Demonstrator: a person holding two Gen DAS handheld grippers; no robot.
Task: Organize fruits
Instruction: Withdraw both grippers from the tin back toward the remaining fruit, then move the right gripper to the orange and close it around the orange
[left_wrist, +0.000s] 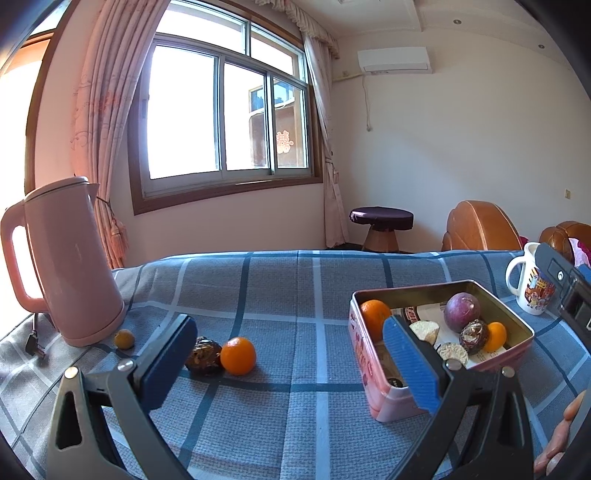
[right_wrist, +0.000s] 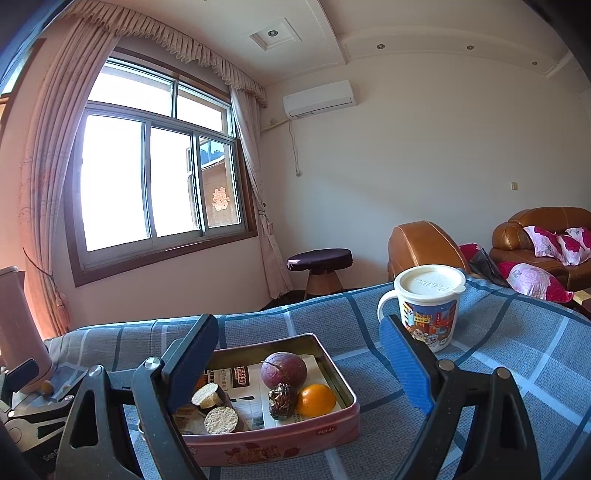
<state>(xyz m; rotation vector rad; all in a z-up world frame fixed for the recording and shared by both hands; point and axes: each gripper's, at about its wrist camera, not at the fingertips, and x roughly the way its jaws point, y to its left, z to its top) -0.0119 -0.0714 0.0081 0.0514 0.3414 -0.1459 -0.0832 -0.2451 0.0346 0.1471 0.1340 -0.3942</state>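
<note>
fruits in tin (left_wrist: 373, 354), kettle (left_wrist: 70, 266) left

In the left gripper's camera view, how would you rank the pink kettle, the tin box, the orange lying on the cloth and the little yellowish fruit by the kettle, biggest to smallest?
1. Kettle
2. Tin, though it sits nearer the camera, so its rank against the kettle is unsure
3. Orange
4. Yellowish fruit

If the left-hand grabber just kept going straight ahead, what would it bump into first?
Probably the orange and the dark wrinkled fruit lying between the open left gripper's fingers, though depth is hard to judge.
</note>
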